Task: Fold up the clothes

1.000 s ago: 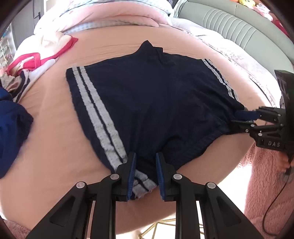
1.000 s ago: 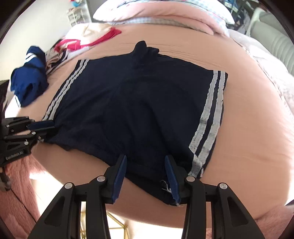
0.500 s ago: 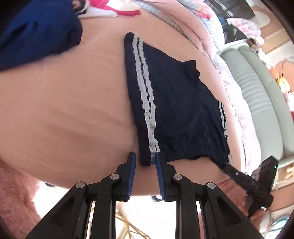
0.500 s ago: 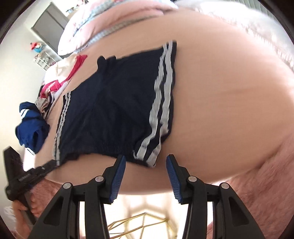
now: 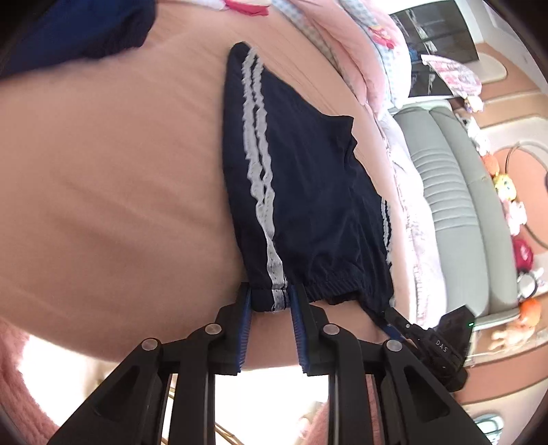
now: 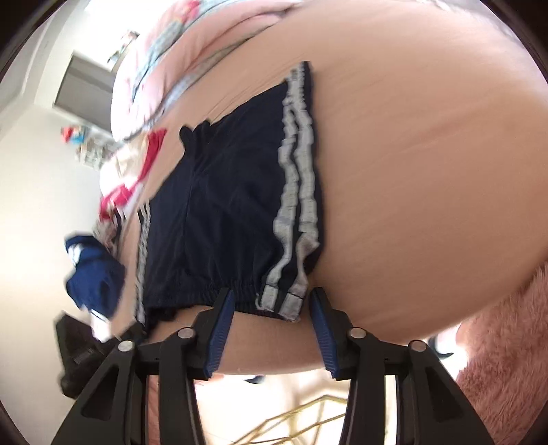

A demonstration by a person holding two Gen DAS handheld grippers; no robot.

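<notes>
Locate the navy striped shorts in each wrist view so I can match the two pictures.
Left wrist view: the navy shorts run from upper centre down to the left gripper, which straddles a waistband corner.
Right wrist view: the shorts fill the centre, waistband just above the right gripper.
Shared landmark: the blue garment, top left in the former, lower left in the latter.

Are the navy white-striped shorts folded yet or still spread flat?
Spread flat: the navy white-striped shorts show both striped sides and the full waistband on the bed.

Your shorts lie flat on the bed, waistband at its near edge. Left gripper straddles one waistband corner, right gripper the other. A clothes pile sits farther left.
</notes>
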